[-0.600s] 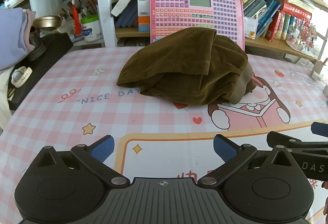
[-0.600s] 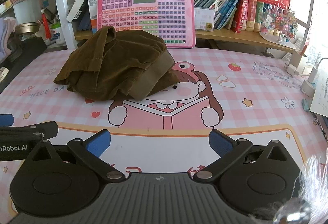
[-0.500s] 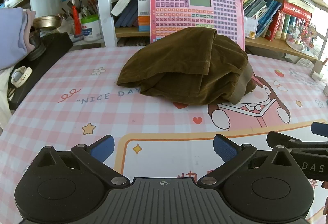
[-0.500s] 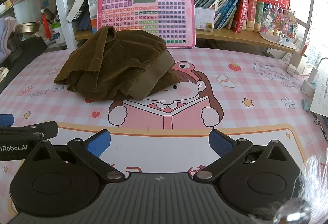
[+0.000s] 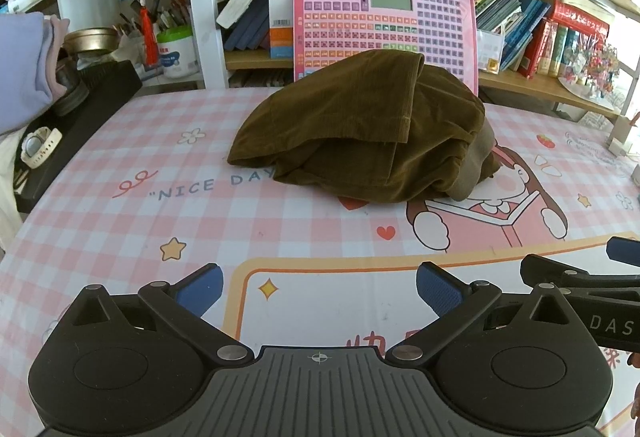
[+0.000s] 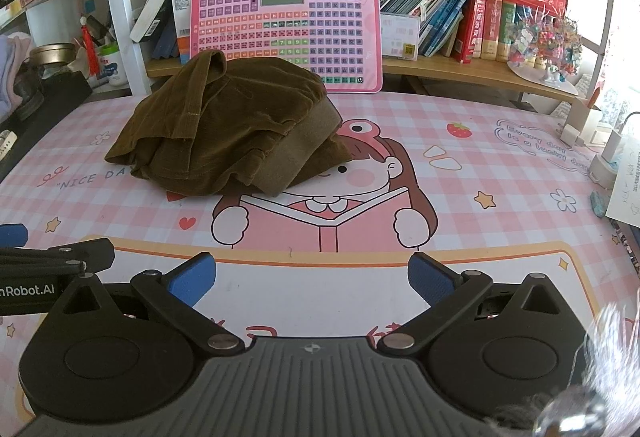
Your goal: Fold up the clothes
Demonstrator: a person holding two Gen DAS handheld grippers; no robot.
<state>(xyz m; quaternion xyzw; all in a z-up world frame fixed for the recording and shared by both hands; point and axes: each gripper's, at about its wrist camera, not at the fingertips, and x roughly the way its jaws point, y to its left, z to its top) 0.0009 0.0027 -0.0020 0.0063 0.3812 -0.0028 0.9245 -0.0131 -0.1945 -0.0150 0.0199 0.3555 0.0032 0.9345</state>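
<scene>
Left wrist view: left hand-held gripper (image 5: 318, 287) has its jaws spread wide apart, nothing between them, pointing down over the bare near part of the table (image 5: 120, 221). Right wrist view: right hand-held gripper (image 6: 312, 277) likewise wide apart and empty. Each gripper shows at the edge of the other's view, so the two sit side by side, near one another. The clothes are one brown corduroy garment (image 5: 360, 129), bunched in a heap at 12 o'clock from the left gripper and about 11 o'clock from the right (image 6: 228, 129), well apart from both. A grey-brown band (image 6: 304, 153), probably a waistband, runs down the heap's right side; a stitched hem (image 5: 408, 105) lies across the top. A pink keyboard toy (image 5: 384, 21) leans upright against the shelf (image 5: 540, 85) just behind the heap. Judgement: folding not begun; the garment needs to be spread flat first. Risks: layers overlap, so a pinch on the heap may catch several thicknesses at once and lift it as a lump instead of opening it. A grab at the far edge could knock the keyboard toy over. Dragging the cloth toward 6 o'clock may rumple the pink checked mat (image 6: 480, 157). Grippers close together could collide on the reach.
</scene>
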